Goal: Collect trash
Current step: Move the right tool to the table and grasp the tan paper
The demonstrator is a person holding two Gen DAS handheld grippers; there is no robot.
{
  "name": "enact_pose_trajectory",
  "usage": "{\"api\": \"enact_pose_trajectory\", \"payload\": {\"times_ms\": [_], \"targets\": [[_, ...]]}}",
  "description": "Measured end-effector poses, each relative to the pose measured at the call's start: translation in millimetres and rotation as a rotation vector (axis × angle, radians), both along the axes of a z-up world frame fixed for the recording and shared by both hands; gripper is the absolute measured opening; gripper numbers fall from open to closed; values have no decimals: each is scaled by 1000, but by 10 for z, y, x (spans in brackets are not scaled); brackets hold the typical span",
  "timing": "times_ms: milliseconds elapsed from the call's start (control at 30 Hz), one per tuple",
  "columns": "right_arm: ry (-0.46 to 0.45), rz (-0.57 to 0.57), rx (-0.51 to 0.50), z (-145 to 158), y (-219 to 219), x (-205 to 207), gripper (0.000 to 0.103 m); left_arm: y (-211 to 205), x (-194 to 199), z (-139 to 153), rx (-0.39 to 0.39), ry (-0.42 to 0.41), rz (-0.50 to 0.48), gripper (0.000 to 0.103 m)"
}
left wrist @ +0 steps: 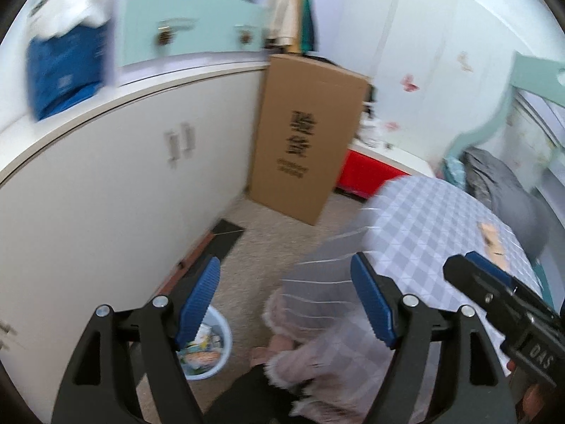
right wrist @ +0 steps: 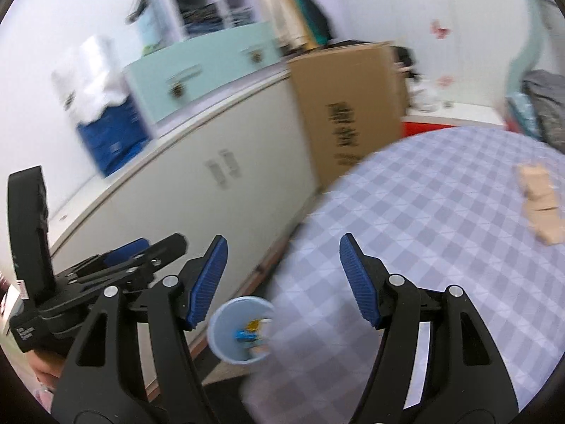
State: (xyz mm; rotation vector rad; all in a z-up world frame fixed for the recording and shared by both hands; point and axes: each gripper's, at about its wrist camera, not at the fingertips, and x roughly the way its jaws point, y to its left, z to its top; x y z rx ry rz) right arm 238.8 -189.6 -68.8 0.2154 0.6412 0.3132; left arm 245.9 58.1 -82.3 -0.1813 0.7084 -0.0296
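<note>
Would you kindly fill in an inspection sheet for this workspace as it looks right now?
Surface: table with checked cloth, mostly bare.
Job's things: light blue bin on the floor beside the table, with colourful trash inside.
Clutter: tan cardboard pieces on the cloth, blurred.
Grippers: left gripper open, nothing between its fingers; right gripper open, also holding nothing.
Cables: nothing seen.
Surroundings: white cabinet, tall cardboard box leaning at its end, mint case on top.
</note>
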Motion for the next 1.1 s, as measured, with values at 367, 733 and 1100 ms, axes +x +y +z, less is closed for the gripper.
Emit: {"api": "enact_pose_trajectory", "payload": {"times_ms": [367,733,1100], "targets": [[125,-343,-67,-267,-1697,261,79,-1595,501,11,47,28,-206,76],[291,-418,-141,-650,-2073,1008,83,-2164,816,-124,121,49,-238,78],[234,-346,-205,-587,-1622,1138,5,-1527,944,-230,109,56,-157,78]]}}
